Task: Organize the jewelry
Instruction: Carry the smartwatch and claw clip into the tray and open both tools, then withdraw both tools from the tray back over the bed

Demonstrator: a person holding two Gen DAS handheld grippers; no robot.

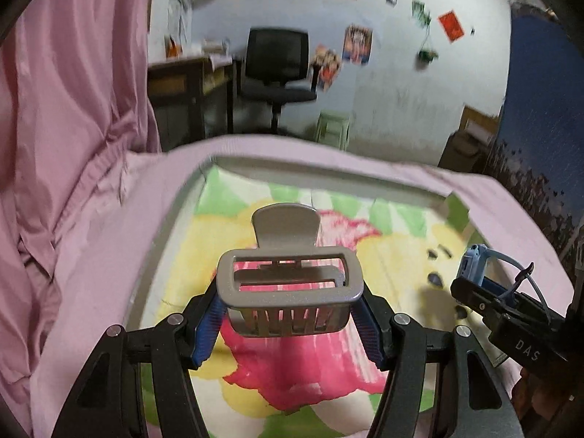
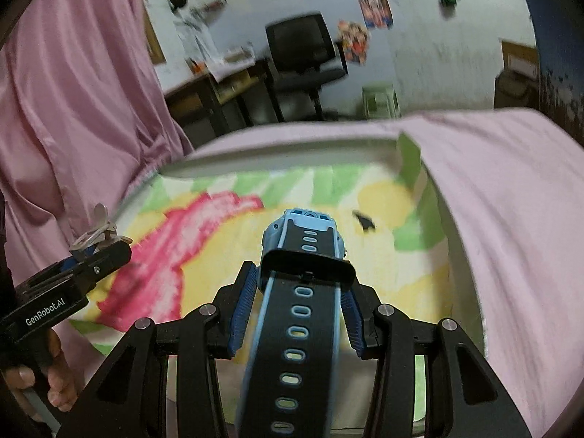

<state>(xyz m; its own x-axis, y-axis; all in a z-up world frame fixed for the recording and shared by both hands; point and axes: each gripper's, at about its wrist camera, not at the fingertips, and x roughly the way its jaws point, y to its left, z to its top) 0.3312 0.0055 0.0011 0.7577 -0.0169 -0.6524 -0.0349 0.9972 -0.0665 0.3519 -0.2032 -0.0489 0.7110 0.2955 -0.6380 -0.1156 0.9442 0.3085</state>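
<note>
Both tools loaded: my left tool (image 1: 290, 314) is clamped on a grey hair claw clip (image 1: 288, 284), right tool (image 2: 301, 303) clamped on a blue watch (image 2: 303, 252), strap trailing back. Both hang over the tray (image 1: 328, 173) with the floral liner. Step: carry-to-place. Next: lower each to the liner, apart from each other, then release.

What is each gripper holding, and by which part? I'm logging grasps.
Left gripper clamps the grey hair claw by its toothed end; right gripper pinches the blue watch at its strap.
</note>
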